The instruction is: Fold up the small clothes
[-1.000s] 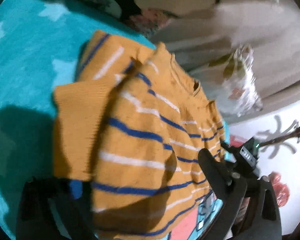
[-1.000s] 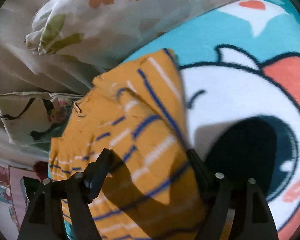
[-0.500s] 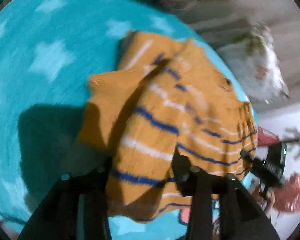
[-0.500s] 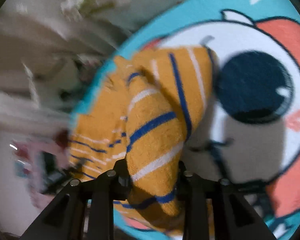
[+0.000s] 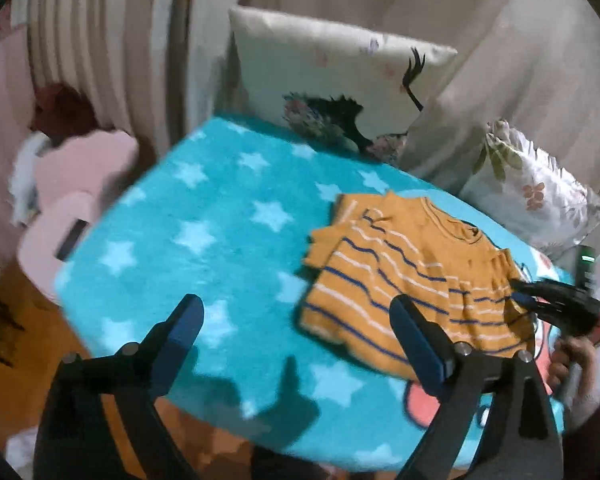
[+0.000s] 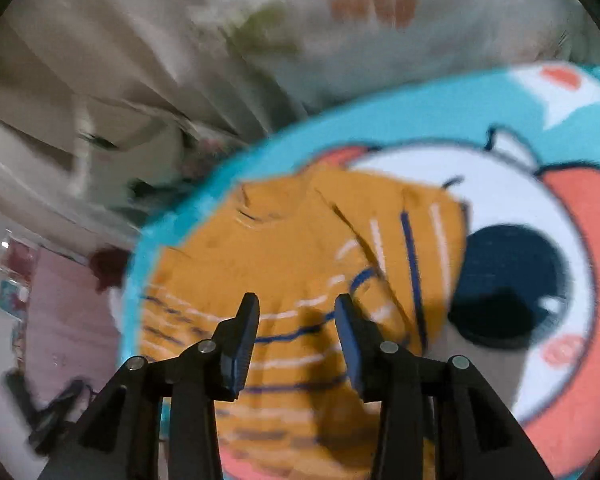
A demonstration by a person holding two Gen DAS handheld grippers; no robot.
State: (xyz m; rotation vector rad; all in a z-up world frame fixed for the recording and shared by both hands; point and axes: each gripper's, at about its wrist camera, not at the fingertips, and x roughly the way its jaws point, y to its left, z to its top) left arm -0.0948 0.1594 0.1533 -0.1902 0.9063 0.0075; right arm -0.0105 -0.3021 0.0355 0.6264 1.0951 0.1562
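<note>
An orange sweater with blue and white stripes (image 5: pixel 404 272) lies folded on a teal star blanket (image 5: pixel 204 240); its sleeves are tucked in. My left gripper (image 5: pixel 296 320) is open and empty, raised above the blanket, left of the sweater. In the right wrist view the sweater (image 6: pixel 292 264) lies under my right gripper (image 6: pixel 296 312), which is open and holds nothing, just above the cloth. The right gripper also shows at the sweater's right edge in the left wrist view (image 5: pixel 556 308).
Two cushions stand at the back: a white one with a dark print (image 5: pixel 340 92) and a leaf-print one (image 5: pixel 532 192). A pink chair (image 5: pixel 76 200) is left of the table. Curtains hang behind. The blanket has a cartoon face (image 6: pixel 512 280) at right.
Both grippers have let go of the sweater and opened. The left gripper has pulled back and up, so the whole table shows. The sweater now lies folded flat.
</note>
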